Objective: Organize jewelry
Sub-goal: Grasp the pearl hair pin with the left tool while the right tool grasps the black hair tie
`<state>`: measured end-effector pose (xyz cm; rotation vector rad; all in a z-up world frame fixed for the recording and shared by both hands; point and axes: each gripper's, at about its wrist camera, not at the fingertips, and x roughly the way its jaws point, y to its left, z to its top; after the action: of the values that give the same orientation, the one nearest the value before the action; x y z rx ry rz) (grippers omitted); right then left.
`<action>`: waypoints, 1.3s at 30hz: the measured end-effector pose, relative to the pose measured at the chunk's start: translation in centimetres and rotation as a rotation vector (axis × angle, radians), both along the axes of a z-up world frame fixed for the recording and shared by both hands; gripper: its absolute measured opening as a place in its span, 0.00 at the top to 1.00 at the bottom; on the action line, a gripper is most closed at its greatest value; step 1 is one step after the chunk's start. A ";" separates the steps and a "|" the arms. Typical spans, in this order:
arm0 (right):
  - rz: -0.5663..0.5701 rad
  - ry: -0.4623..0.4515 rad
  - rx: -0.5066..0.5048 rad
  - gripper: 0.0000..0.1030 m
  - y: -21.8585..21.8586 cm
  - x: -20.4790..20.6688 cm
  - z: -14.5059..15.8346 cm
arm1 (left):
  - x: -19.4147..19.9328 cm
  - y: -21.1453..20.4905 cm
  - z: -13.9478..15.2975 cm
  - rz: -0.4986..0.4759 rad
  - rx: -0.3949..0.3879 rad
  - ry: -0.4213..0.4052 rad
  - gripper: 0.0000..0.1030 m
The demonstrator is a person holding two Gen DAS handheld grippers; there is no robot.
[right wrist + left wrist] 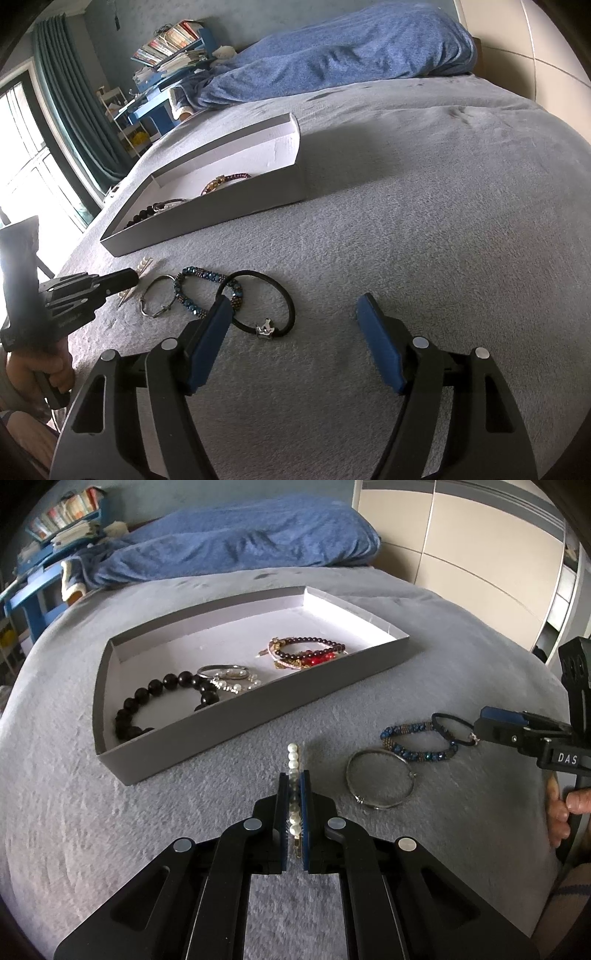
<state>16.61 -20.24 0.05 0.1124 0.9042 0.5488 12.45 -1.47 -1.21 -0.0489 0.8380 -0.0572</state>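
On the grey plush bedspread (443, 646), just in front of the shallow grey cardboard tray (229, 722), the left gripper (294, 779) is clamped on a pearl-studded gold hair clip (293, 760): a straight row of round white pearls on a thin gold bar, seated lengthwise between the blue pads, its far end sticking out past the fingertips and its gold end showing behind them. In the right wrist view the clip's ends appear on either side of the left gripper's tip, low over the fabric; contact with the bedspread cannot be judged. The right gripper (291, 325) hovers with jaws spread wide, holding nothing, one blue finger (210, 343) overlapping the black elastic hair tie with a silver charm (264, 304). The tie overlaps a blue-and-bronze beaded bracelet (207, 291), and a thin silver bangle (157, 295) lies just beside that. Inside the tray: a black round-bead bracelet (162, 701) at the near-left end, a silver ring-and-pearl piece (231, 677) touching it, and a cluster of dark maroon, red and pink bracelets (306, 651) further right. A rumpled blue blanket (236, 542) lies beyond the tray.
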 end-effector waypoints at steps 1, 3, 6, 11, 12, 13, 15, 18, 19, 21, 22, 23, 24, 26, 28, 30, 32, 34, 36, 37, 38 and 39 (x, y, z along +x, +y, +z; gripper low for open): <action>-0.001 0.001 0.001 0.31 0.0 0.0 0.0 | -0.1 0.0 0.0 0.001 0.002 0.001 0.94; 0.000 0.001 0.001 0.31 0.0 0.0 0.0 | -0.4 0.1 0.0 0.001 0.004 0.002 0.94; -0.001 0.000 0.001 0.31 0.0 0.0 0.0 | -0.6 0.2 0.0 -0.002 0.005 0.005 0.94; 0.000 -0.001 0.006 0.31 0.0 -0.1 0.1 | -0.6 0.2 0.0 -0.003 0.005 0.003 0.94; 0.005 -0.001 0.007 0.31 0.1 -0.2 0.1 | -0.6 0.2 0.0 -0.003 0.006 0.005 0.94; 0.012 -0.001 0.006 0.31 0.2 -0.3 0.1 | -0.6 0.2 -0.1 0.000 0.008 0.008 0.94; 0.022 -0.001 -0.005 0.30 0.6 -0.4 0.1 | -0.6 0.3 -0.2 0.003 0.005 0.013 0.94; 0.035 0.005 -0.029 0.30 1.1 -0.3 0.0 | -0.5 0.3 -0.4 0.004 0.005 0.022 0.94; 0.036 0.011 -0.037 0.31 1.3 -0.3 -0.1 | -0.5 0.3 -0.5 0.004 0.006 0.024 0.94; 0.042 0.019 -0.049 0.30 1.5 -0.3 -0.2 | -0.3 0.3 -0.7 0.006 0.006 0.031 0.93; 0.047 0.020 -0.056 0.30 1.8 -0.2 -0.2 | -0.3 0.3 -0.8 0.008 0.007 0.032 0.93; 0.047 0.020 -0.057 0.30 1.8 -0.3 -0.2 | -0.3 0.3 -0.9 0.007 0.008 0.033 0.93; 0.044 0.020 -0.050 0.31 1.7 -0.3 -0.2 | -0.3 0.3 -0.9 0.007 0.008 0.033 0.93; 0.027 0.019 -0.027 0.31 1.1 -0.3 -0.1 | -0.3 0.4 -0.9 0.007 0.002 0.033 0.93; 0.006 0.023 -0.009 0.32 0.7 -0.1 0.0 | -0.2 0.4 -1.0 0.006 0.002 0.035 0.93; -0.002 0.030 -0.012 0.35 0.7 0.2 0.0 | -0.2 0.3 -1.0 0.006 0.006 0.038 0.93; 0.001 0.037 -0.045 0.39 1.2 0.5 -0.2 | -0.1 0.3 -1.1 0.007 0.010 0.040 0.93; 0.004 0.035 -0.102 0.50 1.9 0.6 -0.6 | 0.0 0.2 -1.1 0.007 0.013 0.043 0.93; 0.012 0.021 -0.138 0.58 2.5 0.3 -0.6 | 0.0 0.1 -1.2 0.008 0.022 0.045 0.92; 0.020 0.016 -0.147 0.67 2.7 0.1 -0.6 | 0.1 0.0 -1.2 0.008 0.027 0.045 0.92; 0.027 0.011 -0.155 0.72 2.9 0.0 -0.6 | 0.1 -0.1 -1.2 0.008 0.035 0.045 0.92; 0.037 0.008 -0.160 0.85 3.0 -0.2 -0.5 | 0.0 -0.2 -1.1 0.008 0.043 0.043 0.92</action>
<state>16.43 -17.20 -0.43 -0.0472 0.9558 0.5081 12.50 -1.65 -2.35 -0.0128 0.8813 -0.0305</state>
